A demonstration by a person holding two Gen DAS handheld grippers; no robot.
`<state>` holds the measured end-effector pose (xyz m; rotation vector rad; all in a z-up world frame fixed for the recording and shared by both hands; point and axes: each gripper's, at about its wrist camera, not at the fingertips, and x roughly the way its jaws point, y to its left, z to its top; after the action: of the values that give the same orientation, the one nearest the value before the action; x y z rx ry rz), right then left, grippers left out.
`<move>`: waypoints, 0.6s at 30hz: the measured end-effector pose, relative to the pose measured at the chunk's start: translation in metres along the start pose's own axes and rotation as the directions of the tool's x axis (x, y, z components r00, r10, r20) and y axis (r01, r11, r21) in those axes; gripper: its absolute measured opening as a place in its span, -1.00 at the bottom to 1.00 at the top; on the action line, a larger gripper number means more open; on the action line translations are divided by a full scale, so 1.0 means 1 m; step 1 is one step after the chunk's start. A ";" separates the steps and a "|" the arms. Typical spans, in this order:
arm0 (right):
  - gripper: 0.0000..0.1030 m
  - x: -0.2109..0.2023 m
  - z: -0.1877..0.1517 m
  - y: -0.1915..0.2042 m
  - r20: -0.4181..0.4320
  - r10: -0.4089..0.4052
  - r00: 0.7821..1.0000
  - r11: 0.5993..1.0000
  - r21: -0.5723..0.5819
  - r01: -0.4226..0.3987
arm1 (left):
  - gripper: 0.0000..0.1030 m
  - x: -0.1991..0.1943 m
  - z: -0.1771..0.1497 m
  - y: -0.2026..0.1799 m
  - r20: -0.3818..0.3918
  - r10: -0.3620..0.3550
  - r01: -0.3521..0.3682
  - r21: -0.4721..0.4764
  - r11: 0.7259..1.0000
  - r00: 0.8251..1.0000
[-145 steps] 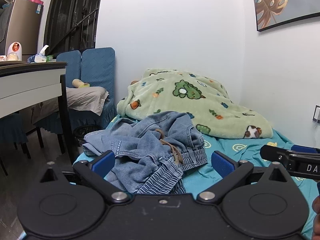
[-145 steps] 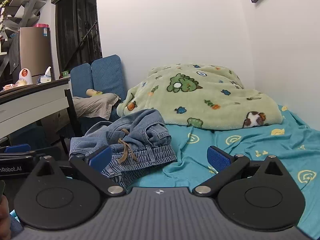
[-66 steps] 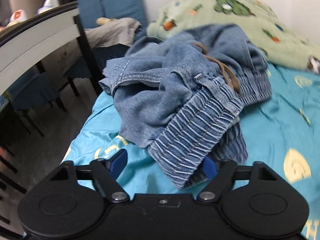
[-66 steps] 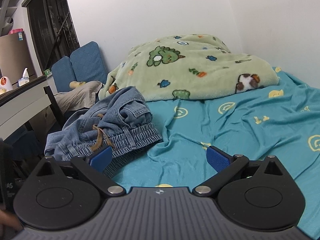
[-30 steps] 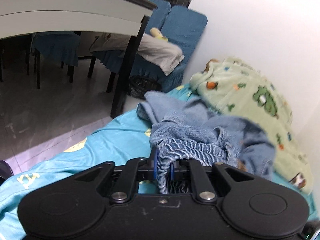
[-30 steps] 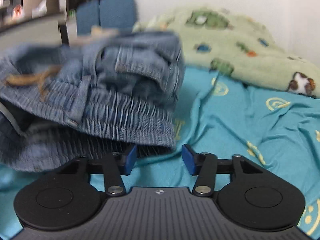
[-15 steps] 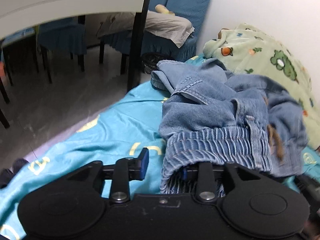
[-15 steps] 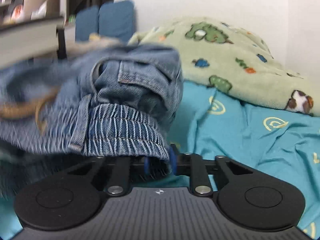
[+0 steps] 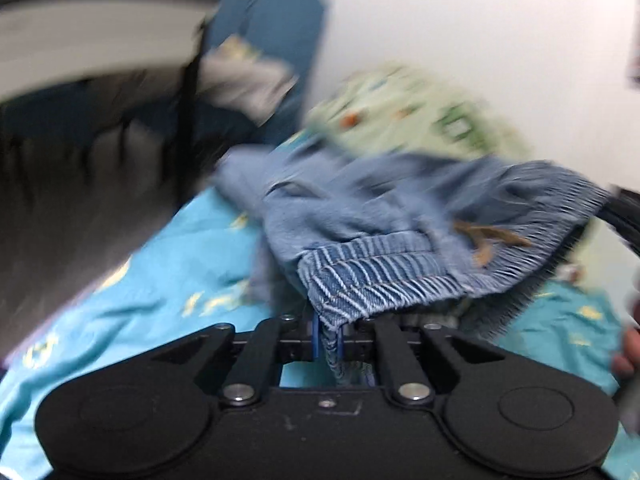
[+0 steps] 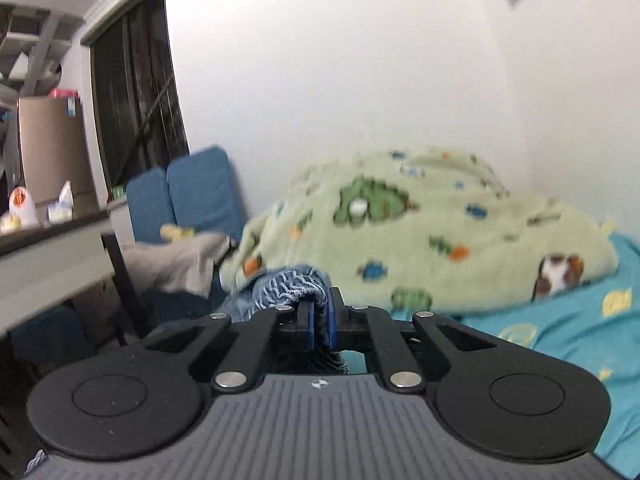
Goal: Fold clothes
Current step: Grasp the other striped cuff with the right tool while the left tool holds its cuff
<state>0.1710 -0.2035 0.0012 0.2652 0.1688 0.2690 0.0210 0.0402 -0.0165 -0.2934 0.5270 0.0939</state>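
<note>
Nearest the cameras: two tongs, one per hand, each clamped on the stretchy striped waistband of a single pair of denim trousers.
Left tongs (image 9: 327, 338): fingers drawn together with a fold of the waistband nipped between the blue pads; the cloth rises out of the grip and fans away to the right.
Right tongs (image 10: 318, 326): likewise closed, with a bunched bit of the same striped band pinched between the pads and spilling over to the left.
Trousers (image 9: 384, 216): one garment, partly lifted off the bed; the waistband spans from the left grip toward the dark shape of the other tool at the right edge of the left view. A brown drawstring (image 9: 486, 240) dangles at the middle.
Why held so: gripping the band at two separate spots looks meant to let the crumpled legs hang and shake straight, so the garment can be laid flat before any fold. That is a judgement; no fold looks made yet.
Bed (image 10: 568, 320): one, with a teal sheet printed in yellow, under the trousers.
Blanket (image 10: 420, 232): one, pale green with animal pictures, heaped at the far end against the wall.
Worktop (image 10: 44, 264): one, left of the bed, with small bottles on it.
Blue chair backs (image 10: 184, 196): two, beyond it.
Sharpness: the left view is smeared, so finer detail cannot be told.
</note>
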 end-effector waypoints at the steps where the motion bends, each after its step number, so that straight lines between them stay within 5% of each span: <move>1: -0.89 -0.002 0.013 -0.005 0.014 0.001 1.000 1.000 0.009 -0.001 | -0.87 -0.014 -0.004 -0.011 0.015 -0.045 0.045 0.017 0.999 0.999; 9: -0.90 -0.010 0.114 -0.072 0.030 -0.029 0.999 0.995 -0.091 0.032 | -0.85 -0.049 -0.035 -0.137 0.057 -0.345 0.336 0.132 0.933 0.937; 14: -0.90 0.011 0.144 -0.151 0.010 -0.093 0.996 0.992 -0.089 0.094 | -0.85 -0.004 -0.046 -0.229 -0.007 -0.472 0.464 0.194 0.864 0.882; 18: -0.90 0.049 0.134 -0.227 -0.037 -0.152 0.988 0.985 -0.092 0.148 | -0.84 0.060 -0.072 -0.291 -0.087 -0.508 0.514 0.218 0.829 0.857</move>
<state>0.2985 -0.4317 0.0587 0.1575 0.2182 0.1323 0.0851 -0.2580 -0.0327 -0.1965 0.4639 -0.4966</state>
